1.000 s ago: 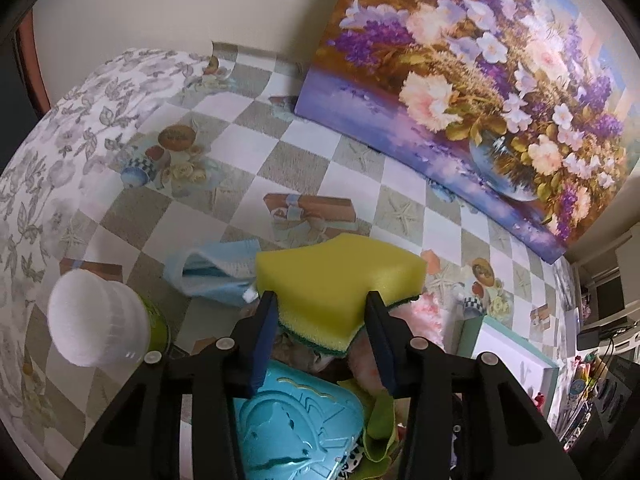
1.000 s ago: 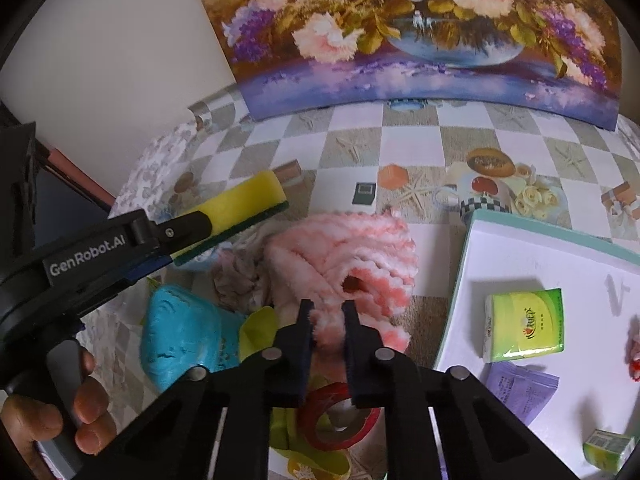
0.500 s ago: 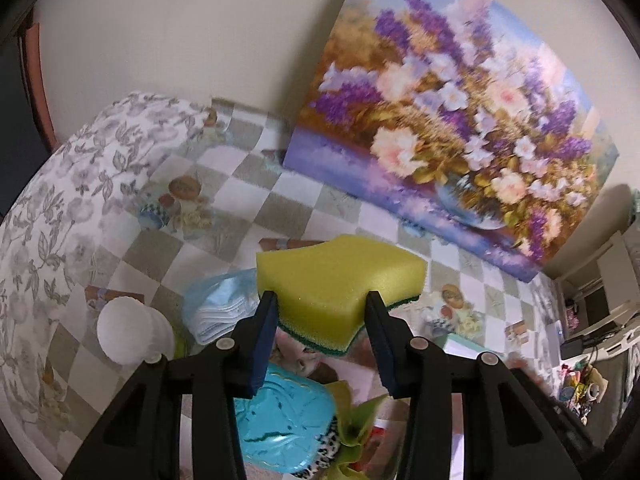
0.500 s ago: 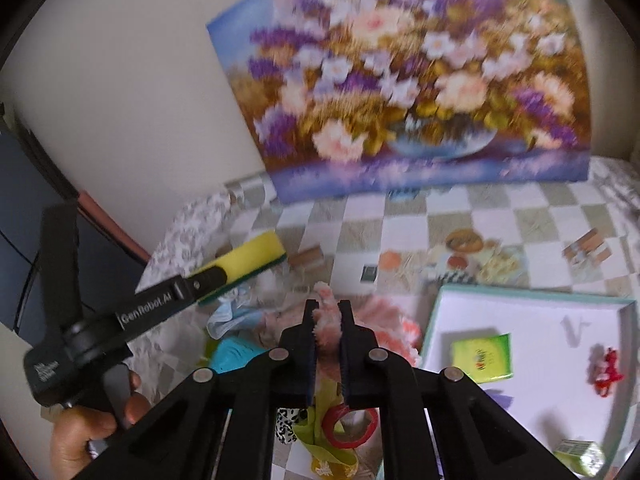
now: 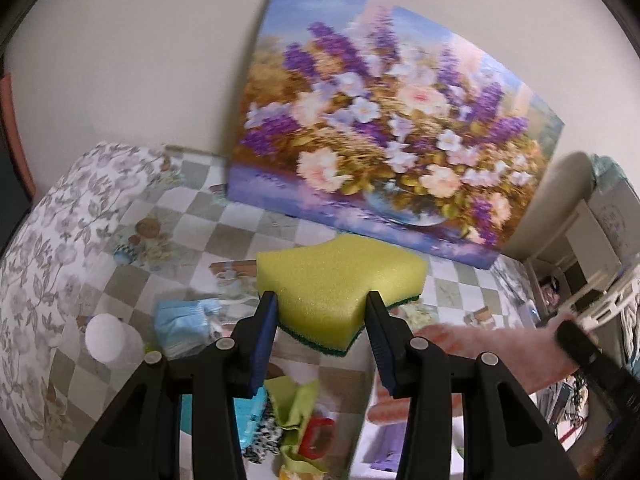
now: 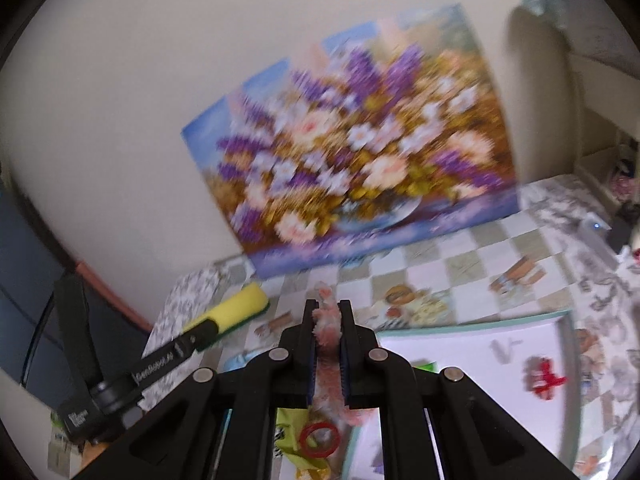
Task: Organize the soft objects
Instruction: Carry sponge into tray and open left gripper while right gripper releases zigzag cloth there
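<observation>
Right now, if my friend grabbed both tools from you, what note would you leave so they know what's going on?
Left tool: shut on the yellow sponge, held in the air above the table.
Right tool: shut on the fluffy pink cloth, which hangs down between its fingers.
On the checkered table: a blue cloth, a turquoise thing and a green cloth in a pile with a red ring.
The white tray sits to the right, with a small red bow in it.
Done: sponge and pink cloth picked up.
Left: set both down somewhere, probably the tray, then sort the pile.
</observation>
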Demonstrator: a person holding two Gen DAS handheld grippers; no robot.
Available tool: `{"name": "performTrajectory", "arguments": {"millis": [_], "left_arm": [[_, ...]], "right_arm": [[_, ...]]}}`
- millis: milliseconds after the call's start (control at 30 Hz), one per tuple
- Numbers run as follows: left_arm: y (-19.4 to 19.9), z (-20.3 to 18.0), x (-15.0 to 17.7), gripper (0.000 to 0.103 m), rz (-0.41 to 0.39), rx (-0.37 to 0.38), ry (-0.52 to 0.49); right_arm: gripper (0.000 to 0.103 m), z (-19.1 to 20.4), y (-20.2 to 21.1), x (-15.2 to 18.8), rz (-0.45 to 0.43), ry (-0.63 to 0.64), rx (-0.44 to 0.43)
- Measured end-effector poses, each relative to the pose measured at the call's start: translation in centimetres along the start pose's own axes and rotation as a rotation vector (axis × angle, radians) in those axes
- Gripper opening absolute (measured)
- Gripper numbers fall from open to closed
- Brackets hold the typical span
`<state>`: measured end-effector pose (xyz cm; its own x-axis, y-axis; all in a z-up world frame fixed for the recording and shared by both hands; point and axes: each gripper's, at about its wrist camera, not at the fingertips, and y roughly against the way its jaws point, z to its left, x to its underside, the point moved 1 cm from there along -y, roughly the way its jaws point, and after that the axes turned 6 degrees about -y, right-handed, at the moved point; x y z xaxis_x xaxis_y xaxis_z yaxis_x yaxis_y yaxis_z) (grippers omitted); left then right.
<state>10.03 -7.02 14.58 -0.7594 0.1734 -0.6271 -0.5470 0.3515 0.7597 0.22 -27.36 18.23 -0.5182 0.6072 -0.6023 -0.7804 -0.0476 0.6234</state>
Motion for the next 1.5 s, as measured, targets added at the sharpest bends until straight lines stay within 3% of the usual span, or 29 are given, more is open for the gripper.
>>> {"name": "performTrajectory", "arguments": {"millis": [167, 433, 700, 1000, 1267, 1400, 1467, 1500], "left_arm": [[0.2, -2.8, 0.1, 0.046, 0.004, 0.024, -0.043], [-0.5, -8.4, 1.0, 0.046, 0.044, 0.084, -0.136], [-4.2, -13.7, 4.0, 0.046, 0.181, 0.155, -0.205], [-9.6, -15.8, 8.0, 0.046, 0.315, 0.117, -0.229], [-12.1, -16.2, 9.8, 0.047, 0.364, 0.100, -0.231], [-12.1, -16.2, 9.8, 0.051, 0.398, 0.118, -0.221], [-11.7, -16.2, 9.5, 0.059, 0.395, 0.121, -0.219], [-11.5, -16.1, 9.3, 0.062, 0.392, 0.118, -0.218]], "right_arm": [[0.010, -2.7, 2.9, -1.3, -0.064, -0.044, 0.076], [0.010, -7.3, 3.5, -1.2, -0.046, -0.110, 0.214], [0.010, -12.4, -0.3, 1.3, 0.107, -0.167, 0.347], [0.010, -16.9, -5.0, 5.0, 0.294, -0.195, 0.469], [0.013, -19.4, -7.0, 6.8, 0.381, -0.246, 0.510], [0.013, -19.0, -6.4, 6.3, 0.372, -0.237, 0.519], [0.021, -18.7, -6.0, 5.9, 0.366, -0.223, 0.525], [0.032, -18.4, -5.8, 5.7, 0.361, -0.215, 0.531]]}}
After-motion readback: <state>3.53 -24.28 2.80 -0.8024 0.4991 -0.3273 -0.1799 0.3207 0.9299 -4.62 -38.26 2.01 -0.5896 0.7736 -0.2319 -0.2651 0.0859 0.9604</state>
